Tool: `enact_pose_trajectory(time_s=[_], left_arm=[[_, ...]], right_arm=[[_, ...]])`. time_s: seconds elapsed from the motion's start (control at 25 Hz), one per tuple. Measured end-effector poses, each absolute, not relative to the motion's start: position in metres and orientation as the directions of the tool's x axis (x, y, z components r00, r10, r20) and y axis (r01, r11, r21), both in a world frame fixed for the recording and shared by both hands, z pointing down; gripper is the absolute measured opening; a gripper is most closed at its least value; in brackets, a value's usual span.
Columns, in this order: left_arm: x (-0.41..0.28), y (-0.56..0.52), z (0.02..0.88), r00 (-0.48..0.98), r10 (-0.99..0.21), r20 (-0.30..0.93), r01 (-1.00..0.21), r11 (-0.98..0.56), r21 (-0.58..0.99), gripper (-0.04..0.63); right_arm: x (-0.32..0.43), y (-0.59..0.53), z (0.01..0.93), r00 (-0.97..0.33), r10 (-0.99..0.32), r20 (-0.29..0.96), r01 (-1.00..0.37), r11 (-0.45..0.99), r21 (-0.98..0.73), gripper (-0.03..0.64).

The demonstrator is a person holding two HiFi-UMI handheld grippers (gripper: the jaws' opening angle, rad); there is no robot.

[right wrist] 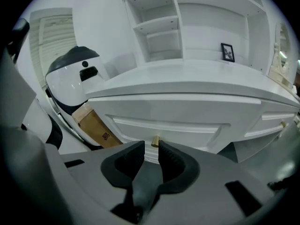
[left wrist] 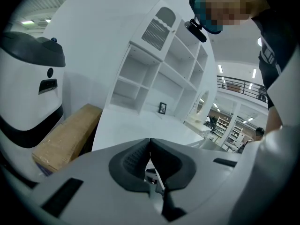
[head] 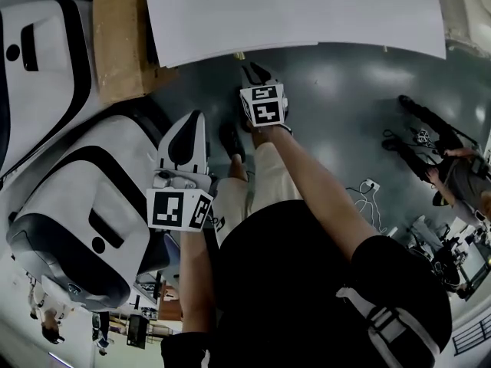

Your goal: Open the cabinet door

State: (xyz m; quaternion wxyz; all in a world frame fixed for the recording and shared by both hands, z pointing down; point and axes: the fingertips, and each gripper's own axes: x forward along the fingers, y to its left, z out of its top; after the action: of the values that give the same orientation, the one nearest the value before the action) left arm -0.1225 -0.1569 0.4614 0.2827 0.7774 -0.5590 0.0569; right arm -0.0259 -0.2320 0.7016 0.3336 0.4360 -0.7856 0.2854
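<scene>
Right gripper view: we record the tall white wooden shelf cabinet point(right wrist: 197, 46) filling the upper frame, with its white panelled door point(right wrist: 168, 121) lying closed across the centre. A brown cardboard box point(right wrist: 95, 125) leans at lower left, beside the door. The right gripper point(right wrist: 151, 143) is released, jaws parted, and the door's small brass knob point(right wrist: 155, 141) sits just ahead in the gap, unclamped. Left gripper view: the left gripper point(left wrist: 150, 140) is clenched, jaws meeting on nothing.
</scene>
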Motion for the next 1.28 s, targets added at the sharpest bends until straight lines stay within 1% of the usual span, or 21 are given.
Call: enact_pose_trajectory(time_s=[0.44,1.12,1.28], left_arm=[[-0.134,-0.159,0.483,0.347,-0.824,0.448,-0.908,-0.177,0.379,0.022],[-0.145,-0.151,0.490,0.351,-0.816,0.460,-0.908,-0.177,0.379,0.023],[-0.147,-0.142,0.491,0.347,-0.816,0.463,-0.909,-0.171,0.381,0.023]], right_arm=[[-0.042,-0.253,0.740,-0.339,-0.470,0.815,-0.899,0.418,-0.133,0.126],[-0.047,-0.264,0.755,-0.280,-0.497,0.822,-0.909,0.412,-0.061,0.098],[-0.047,-0.263,0.754,-0.298,-0.498,0.814,-0.905,0.418,-0.076,0.097]])
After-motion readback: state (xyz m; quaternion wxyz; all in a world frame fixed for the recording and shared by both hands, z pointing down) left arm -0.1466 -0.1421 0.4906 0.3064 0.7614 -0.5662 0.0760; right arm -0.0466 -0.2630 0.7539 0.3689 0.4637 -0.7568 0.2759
